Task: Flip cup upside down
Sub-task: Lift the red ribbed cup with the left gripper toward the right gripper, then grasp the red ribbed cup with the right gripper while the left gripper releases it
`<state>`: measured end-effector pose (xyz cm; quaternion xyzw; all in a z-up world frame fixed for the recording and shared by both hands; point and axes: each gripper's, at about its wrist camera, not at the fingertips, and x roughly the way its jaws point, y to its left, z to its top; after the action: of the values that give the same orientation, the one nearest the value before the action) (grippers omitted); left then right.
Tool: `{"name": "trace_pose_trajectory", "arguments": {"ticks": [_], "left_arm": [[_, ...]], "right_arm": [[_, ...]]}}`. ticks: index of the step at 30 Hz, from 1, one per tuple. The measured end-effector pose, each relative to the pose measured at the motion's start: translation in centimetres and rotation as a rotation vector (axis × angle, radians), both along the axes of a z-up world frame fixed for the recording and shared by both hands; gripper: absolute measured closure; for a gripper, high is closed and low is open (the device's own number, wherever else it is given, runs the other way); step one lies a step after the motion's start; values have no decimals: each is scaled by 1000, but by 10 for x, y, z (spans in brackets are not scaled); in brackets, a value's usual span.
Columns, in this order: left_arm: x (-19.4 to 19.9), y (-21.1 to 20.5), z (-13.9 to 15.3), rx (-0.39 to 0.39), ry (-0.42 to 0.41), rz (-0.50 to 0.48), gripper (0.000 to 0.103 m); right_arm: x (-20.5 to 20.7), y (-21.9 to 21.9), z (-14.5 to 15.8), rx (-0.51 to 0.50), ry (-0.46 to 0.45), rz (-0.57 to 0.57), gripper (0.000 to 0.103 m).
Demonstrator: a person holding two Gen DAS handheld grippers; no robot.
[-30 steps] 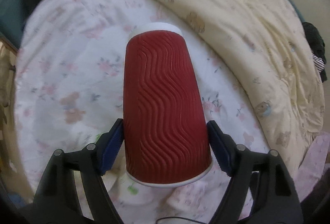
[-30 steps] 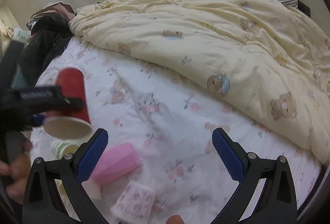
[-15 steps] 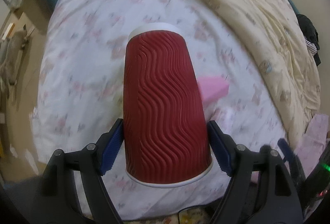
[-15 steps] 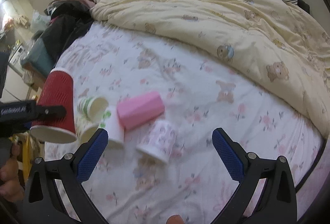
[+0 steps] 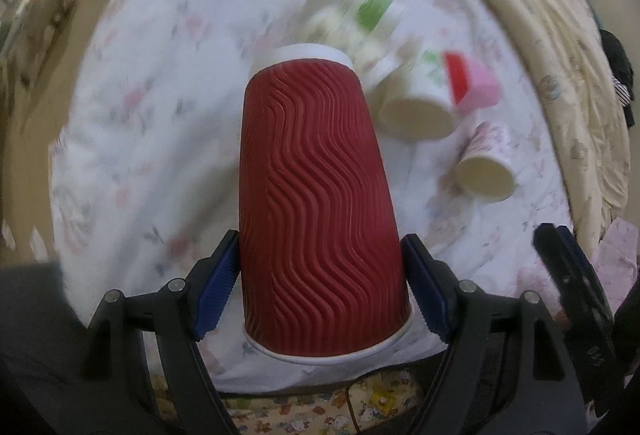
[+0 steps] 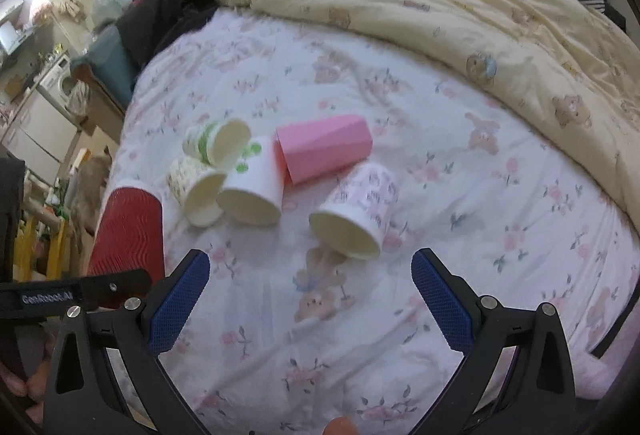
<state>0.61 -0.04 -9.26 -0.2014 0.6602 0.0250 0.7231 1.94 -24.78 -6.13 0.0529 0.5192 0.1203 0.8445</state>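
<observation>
At the far left of the right wrist view, the red ribbed cup [image 6: 128, 231] is held off the edge of the bed [image 6: 480, 235], clamped near its wide white rim by the left claw [image 5: 322, 283], whose blue pads [image 5: 218, 285] press against both sides of the cup wall; in the left wrist view the cup's rim points back toward the camera and its narrower base points away over the floral sheet. Just to the right of it on the sheet lies a cluster of toppled paper cups: a small patterned cup [image 6: 194, 191] touching a green-striped cup [image 6: 216, 141], then a white cup with green print [image 6: 252, 187] lying against them, its mouth facing the camera. A pink cup [image 6: 324, 147] lies on its side beside that one, and a white cup with pink lettering [image 6: 356, 211] lies just below it, mouth forward. The right claw [image 6: 310, 299] hovers over the sheet with its jaws spread wide and nothing between them. A cream teddy-bear duvet [image 6: 460, 15] is bunched along the right.
</observation>
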Motion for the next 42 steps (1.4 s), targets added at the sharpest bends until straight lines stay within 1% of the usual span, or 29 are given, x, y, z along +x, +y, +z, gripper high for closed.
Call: {"name": "trace_pose_trajectory", "arguments": {"ticks": [2,4,6,14,16,17,18,21,25,30,32,34,36,38,40,42], "left_arm": [[-4,-3,-15,-16,35,10,27],[-6,-11,-26,-15,55,1,26],[-7,-18,-34,-12,69,-3,26],[-1,-31,-43,31,62,-24,24],[1,-33,-44,29,69,-35,21],[1,-32,-45,29,77,-39,13],[1,-32,-46,29,82,-40,9],[1,-36,-44,23,75,-60,9],[-1,-36,-35,29,56,-68,9],[-5,-31,-6,30,10,-91,9],[-8,-25,11,21,-26,-94,9],[-13,-14,29,24,-72,-96,9],[-17,-5,39,36,-111,-92,9],[-24,11,44,51,-151,-83,9],[-30,27,42,85,-168,-62,9],[-33,38,36,114,-167,-58,9]], "right_arm": [[-1,-2,-3,4,10,-5,0],[0,-5,-6,-2,13,-20,0],[1,-8,-9,18,33,-32,0],[8,-12,-16,37,62,-52,0],[9,-12,-16,38,66,-52,0],[10,-11,-17,38,68,-48,0],[9,-10,-16,39,68,-44,0],[9,-7,-16,34,64,-33,0],[10,-5,-16,30,65,-32,0],[10,-4,-15,35,53,-27,0],[9,-5,-14,38,50,-25,0],[8,-5,-14,41,50,-25,0],[8,-5,-14,41,52,-24,0],[5,-5,-14,29,50,-21,0],[3,-5,-15,18,56,-21,0],[3,-6,-17,25,66,-20,0]]}}
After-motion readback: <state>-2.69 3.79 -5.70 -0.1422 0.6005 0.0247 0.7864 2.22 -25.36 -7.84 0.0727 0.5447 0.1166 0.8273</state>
